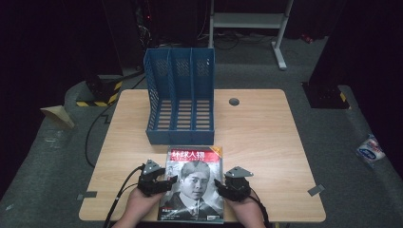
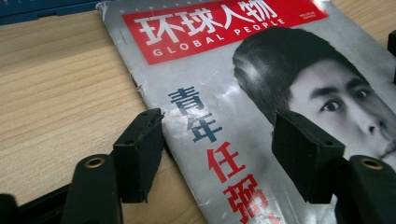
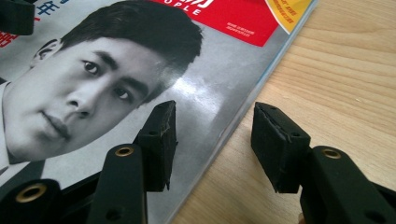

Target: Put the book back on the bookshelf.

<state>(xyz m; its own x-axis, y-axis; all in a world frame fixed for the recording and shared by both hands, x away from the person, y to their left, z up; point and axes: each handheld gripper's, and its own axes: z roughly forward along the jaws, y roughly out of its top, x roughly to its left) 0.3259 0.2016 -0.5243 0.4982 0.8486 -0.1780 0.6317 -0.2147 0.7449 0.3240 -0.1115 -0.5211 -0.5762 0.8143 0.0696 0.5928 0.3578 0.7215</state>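
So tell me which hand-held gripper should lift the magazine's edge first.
Left, probably. The left hand-held gripper straddles the magazine at its worn spine edge, open. The right hand-held gripper straddles the opposite edge equally well, so it's close.

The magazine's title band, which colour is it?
Red with white letters on the magazine, clearest in the left gripper view.

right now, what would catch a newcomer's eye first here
The magazine with its red title band lies flat at the table's near edge. The left gripper and right gripper each straddle one side edge of it, jaws open. Behind it stands an empty blue file rack.
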